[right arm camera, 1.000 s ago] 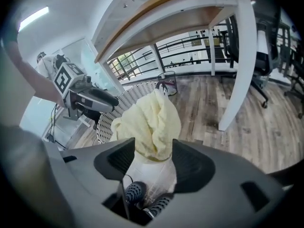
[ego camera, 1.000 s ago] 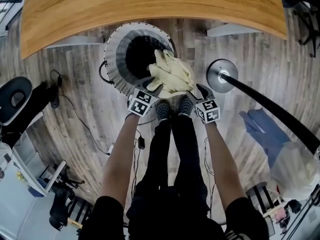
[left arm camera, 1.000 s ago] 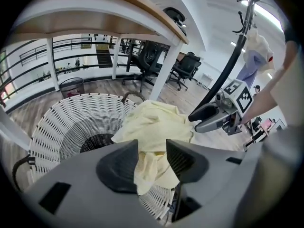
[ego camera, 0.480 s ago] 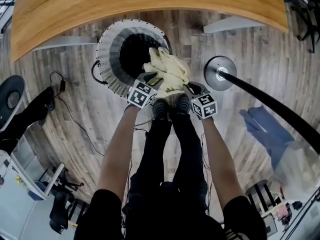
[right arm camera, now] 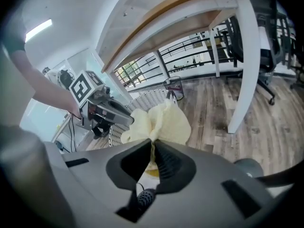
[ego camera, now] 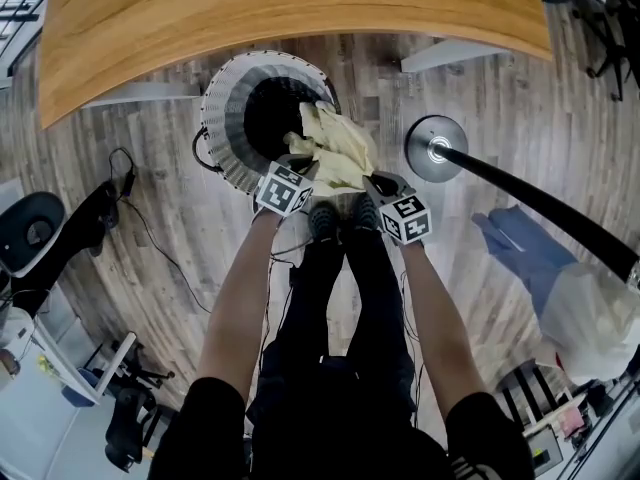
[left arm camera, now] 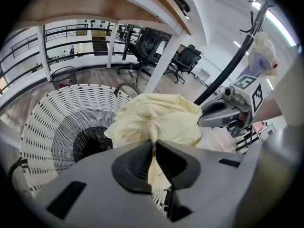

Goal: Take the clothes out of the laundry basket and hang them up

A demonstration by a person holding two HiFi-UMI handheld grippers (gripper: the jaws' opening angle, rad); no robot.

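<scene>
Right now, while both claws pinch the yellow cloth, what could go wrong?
The left gripper and right gripper have just been closing on the yellow cloth, each pinching only a thin fold, so it might slip out when lifted. The cloth is bunched over the rim of the basket and could snag on the weave and tip it. The coat stand is close on the right; a wide swing might knock it.

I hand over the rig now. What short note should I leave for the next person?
Left gripper: jaws just closed, shut on the pale yellow cloth garment. Right gripper: likewise.
Garment bunched at the rim of the white woven laundry basket; black coat stand beside it.
Done: garment gripped.
To do: lift it clear, hang it up. More in the dark basket: cannot tell.
</scene>
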